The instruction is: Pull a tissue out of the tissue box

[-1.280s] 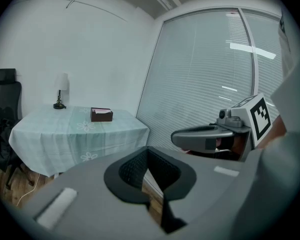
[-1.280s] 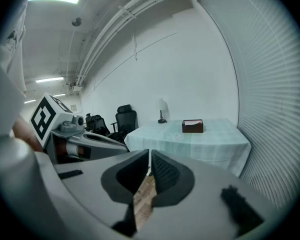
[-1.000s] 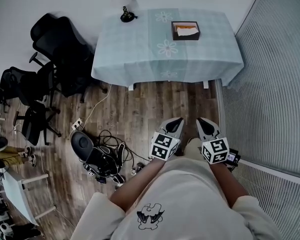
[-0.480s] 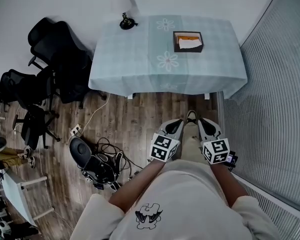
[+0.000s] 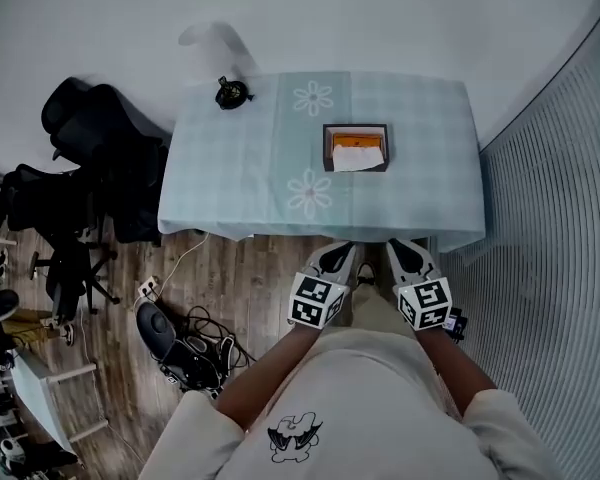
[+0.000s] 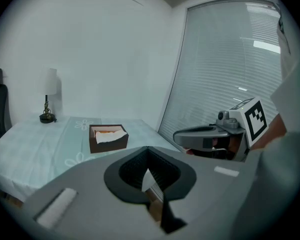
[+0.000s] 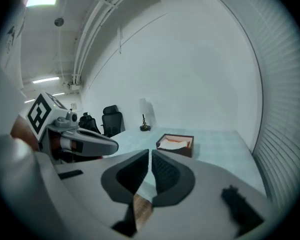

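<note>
A dark brown tissue box [image 5: 356,148] with a white tissue [image 5: 358,157] sticking up stands on the pale green tablecloth [image 5: 260,168], right of the table's middle. Both grippers are held side by side before the person's body, just short of the table's near edge and well away from the box. My left gripper [image 5: 337,257] is shut with nothing in it, and so is my right gripper [image 5: 404,255]. In the left gripper view the box [image 6: 108,137] lies ahead to the left. In the right gripper view the box [image 7: 175,145] is ahead, slightly right.
A small table lamp [image 5: 230,92] stands at the table's far left corner. Black office chairs [image 5: 90,158] crowd the left side. Cables and a dark device [image 5: 180,343] lie on the wooden floor. Window blinds [image 5: 570,218] run along the right.
The person has walked up to the table: it and the tissue box now lie much nearer below the head camera. Both grippers stayed shut and side by side.
</note>
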